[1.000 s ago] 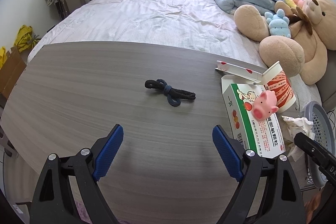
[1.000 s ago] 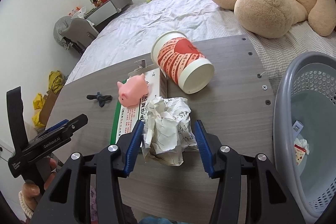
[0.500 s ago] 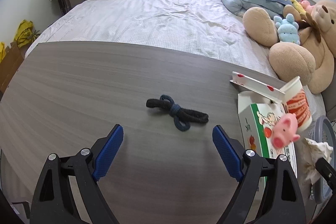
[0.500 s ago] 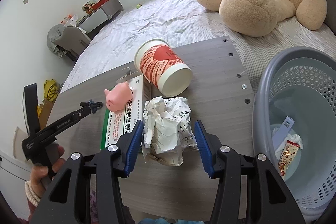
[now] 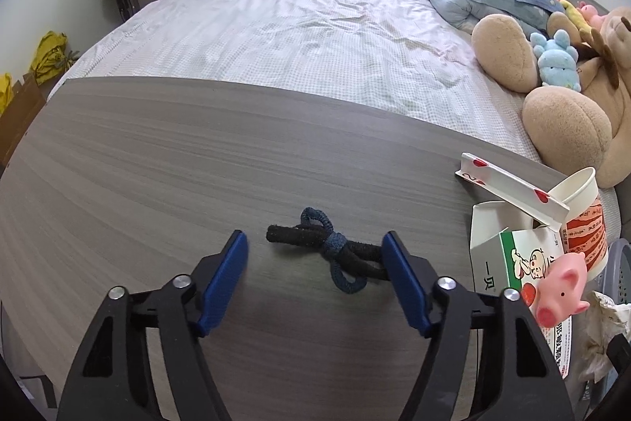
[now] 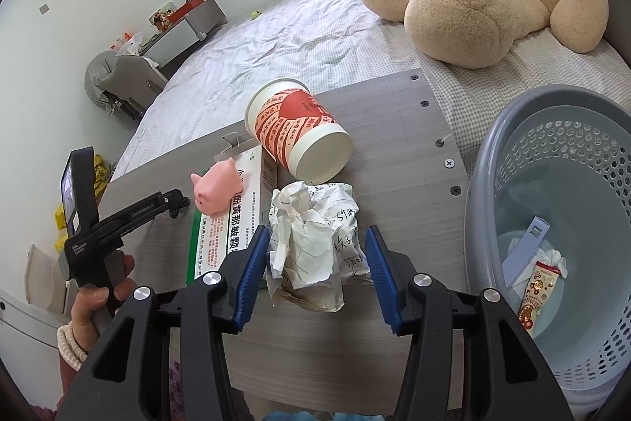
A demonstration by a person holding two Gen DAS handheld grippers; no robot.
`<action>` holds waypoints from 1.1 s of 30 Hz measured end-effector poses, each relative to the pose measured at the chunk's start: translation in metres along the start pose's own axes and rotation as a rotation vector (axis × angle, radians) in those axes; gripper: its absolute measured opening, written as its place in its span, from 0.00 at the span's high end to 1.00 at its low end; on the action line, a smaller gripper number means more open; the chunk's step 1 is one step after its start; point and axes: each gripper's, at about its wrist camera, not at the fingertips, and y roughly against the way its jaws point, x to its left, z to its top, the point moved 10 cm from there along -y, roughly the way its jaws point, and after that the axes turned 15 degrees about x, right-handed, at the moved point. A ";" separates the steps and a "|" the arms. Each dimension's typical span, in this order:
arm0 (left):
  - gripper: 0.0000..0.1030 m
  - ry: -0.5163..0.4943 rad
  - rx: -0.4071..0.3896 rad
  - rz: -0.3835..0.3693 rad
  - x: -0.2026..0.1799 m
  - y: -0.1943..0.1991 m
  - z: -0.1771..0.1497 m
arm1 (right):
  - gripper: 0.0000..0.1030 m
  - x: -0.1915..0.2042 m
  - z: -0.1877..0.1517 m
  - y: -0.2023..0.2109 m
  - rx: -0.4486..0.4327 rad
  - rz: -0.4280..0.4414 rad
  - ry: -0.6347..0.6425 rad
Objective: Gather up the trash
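both tongs angled down, one closing, one holding

my left tongs (image 5: 315,255) are closing, blue pads still parted and pressing on nothing; my left hand (image 6: 100,296) wraps their handle, cuff at the wrist. my right tongs (image 6: 317,255) pinch a crumpled paper wad (image 6: 315,235) between their pads.

left wrist – close, angled down at table (image 5: 157,160) | right wrist – same | shared: pig toy (image 5: 560,289)

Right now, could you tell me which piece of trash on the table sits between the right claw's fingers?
The crumpled paper ball. The paper cup lies on its side farther back, and the green-edged box lies flat beside the ball.
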 end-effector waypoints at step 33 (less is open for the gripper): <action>0.94 -0.122 -0.037 -0.041 -0.017 0.059 -0.050 | 0.53 -0.005 -0.012 0.014 -0.023 0.011 -0.013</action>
